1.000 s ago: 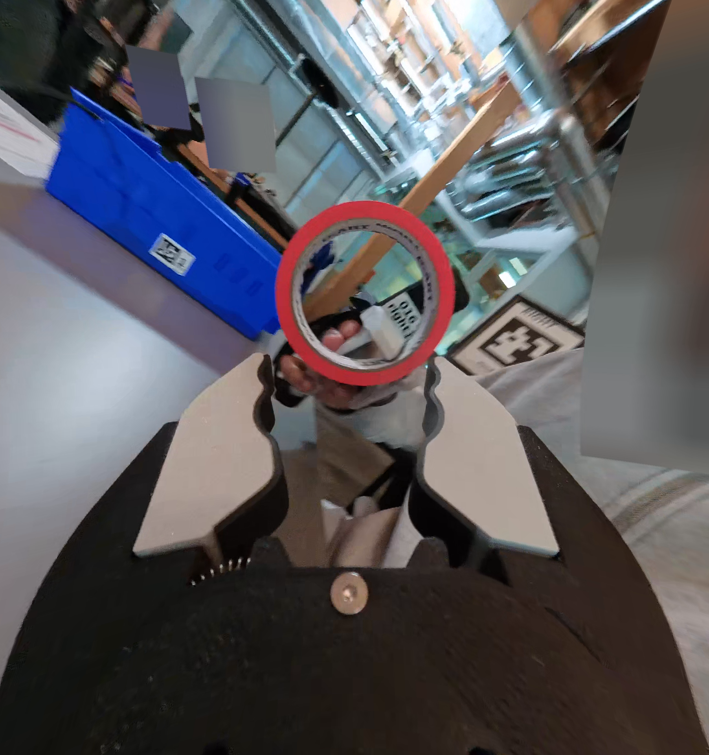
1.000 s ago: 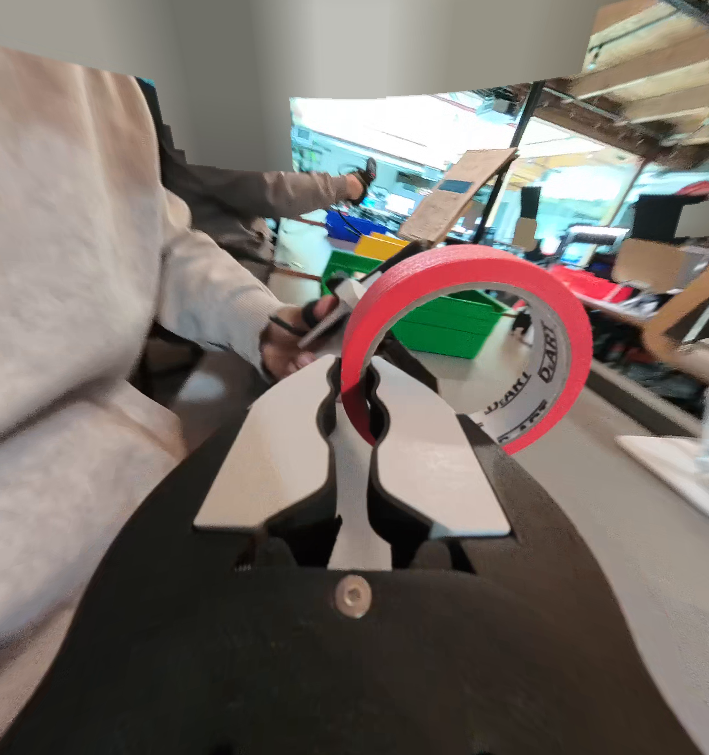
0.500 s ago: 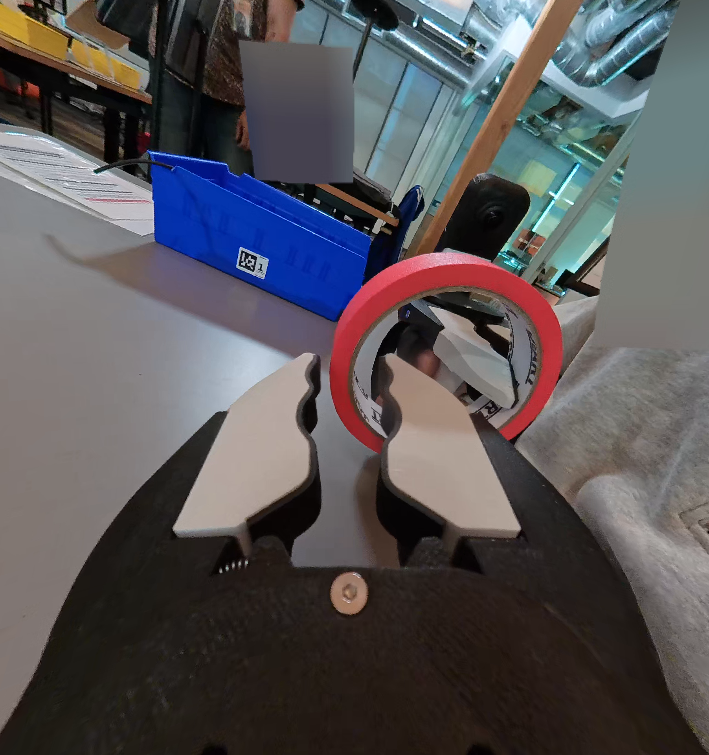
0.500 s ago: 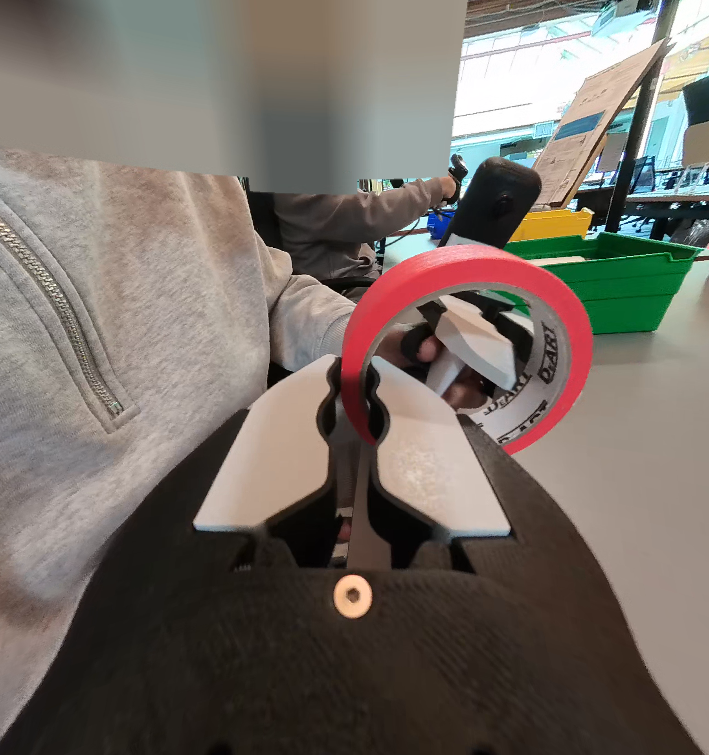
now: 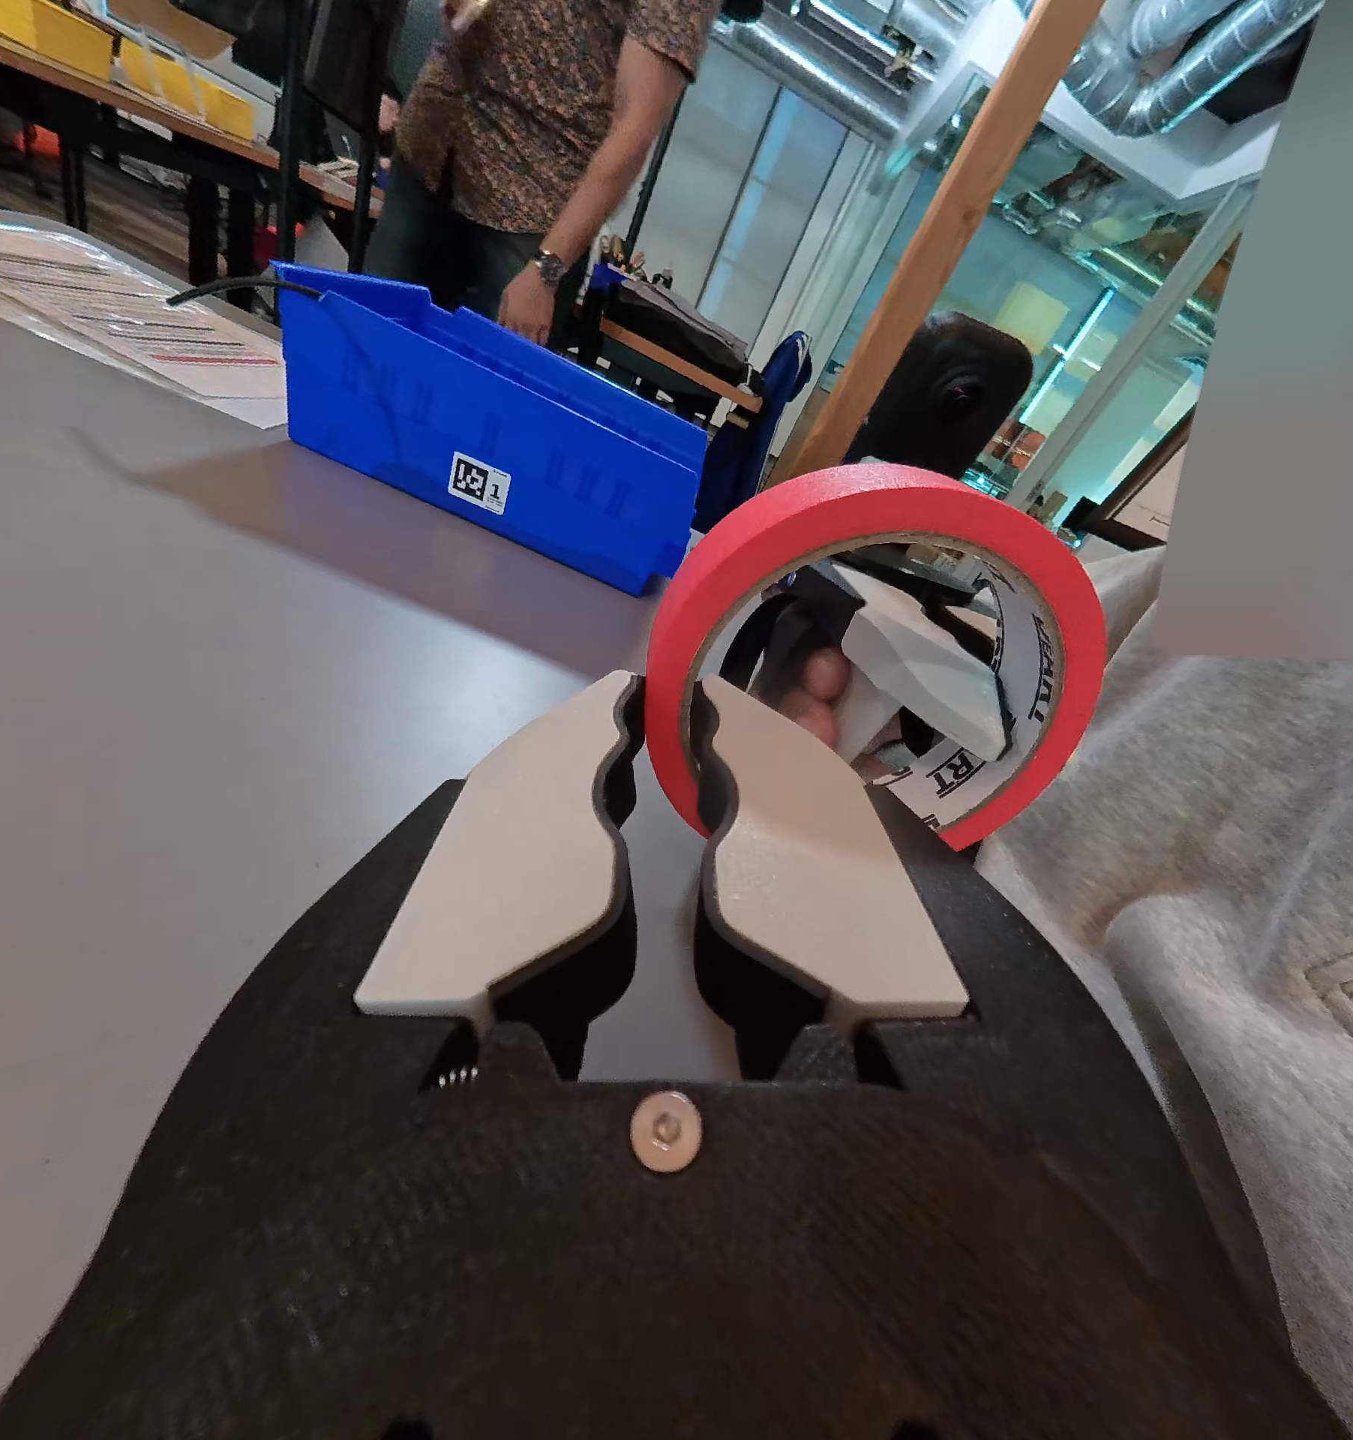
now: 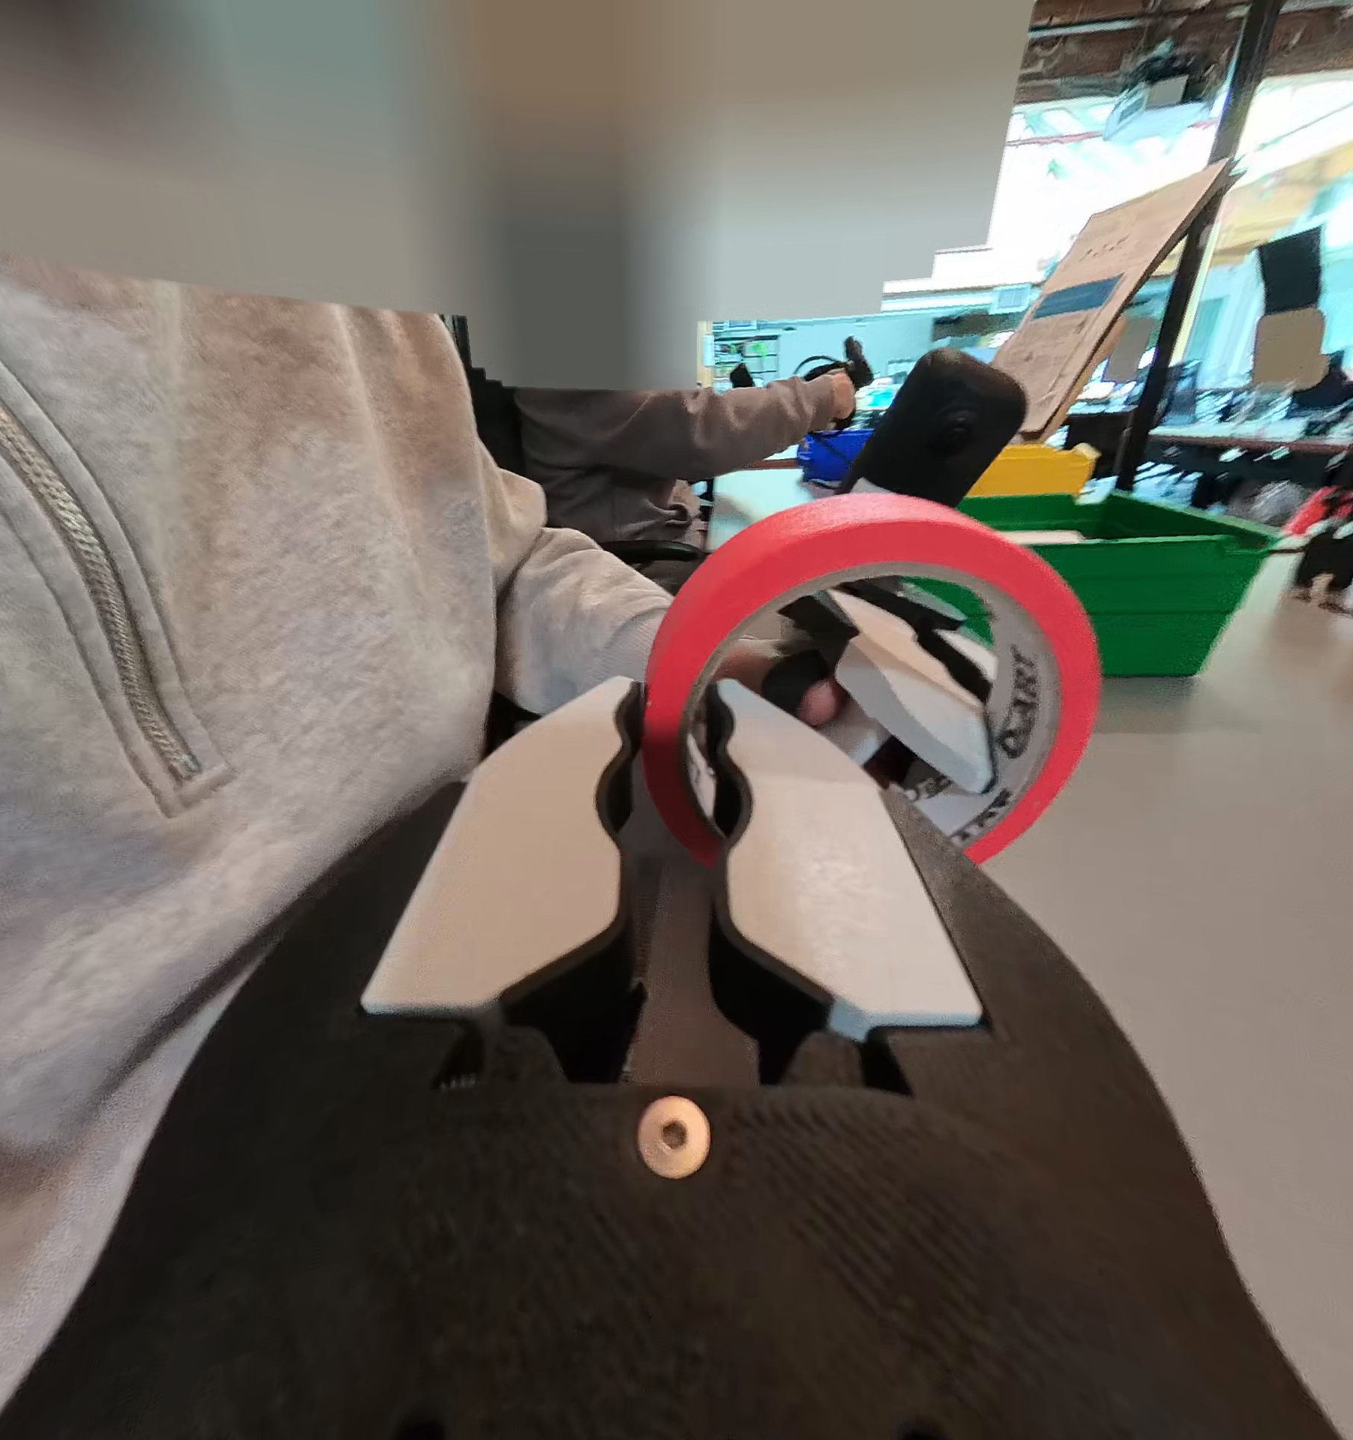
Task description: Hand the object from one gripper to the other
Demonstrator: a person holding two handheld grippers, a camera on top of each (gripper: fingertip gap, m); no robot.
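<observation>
A red tape roll (image 5: 876, 499) is held upright in the air above a grey table (image 5: 190, 701). My left gripper (image 5: 667, 693) is shut on the near wall of the ring, one finger outside it and one inside. In the right wrist view the same tape roll (image 6: 868, 530) has its near wall pinched by my right gripper (image 6: 677, 693), which is shut on it. Each view shows the other gripper's white fingers (image 5: 923, 670) (image 6: 915, 693) through the ring's hole, on the far side, with a hand behind them.
A blue bin (image 5: 455, 436) and printed sheets (image 5: 112, 312) lie at the table's far side, with a person standing (image 5: 533, 117) behind. A green bin (image 6: 1149, 600) and a yellow bin (image 6: 1040, 467) stand far right. The operator's grey sweatshirt (image 6: 229, 584) fills the left. About 8 centimetres separates my left fingertips from my right.
My left gripper moved up to the tape, put one finger through the ring and closed on its wall. My right gripper has kept its grip on the tape throughout.
</observation>
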